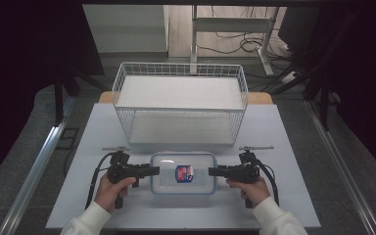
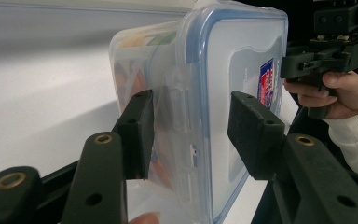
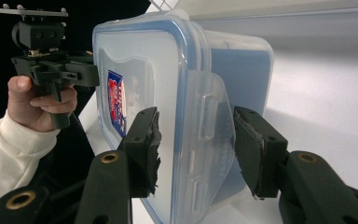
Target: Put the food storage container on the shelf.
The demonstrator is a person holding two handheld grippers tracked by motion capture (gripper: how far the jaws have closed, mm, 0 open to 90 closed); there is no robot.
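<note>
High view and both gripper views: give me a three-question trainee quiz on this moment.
1. True or false: the wire basket stands beyond the clear lidded container, farther from the person.
2. Which part of the container does each gripper straddle? A) its short-end latch flap B) a long side C) its base only
3. Fill in: the lid's sticker is red and ____.

Key
1. True.
2. A: the left gripper and the right gripper each have a jaw on either side of an end flap.
3. Blue.
</note>
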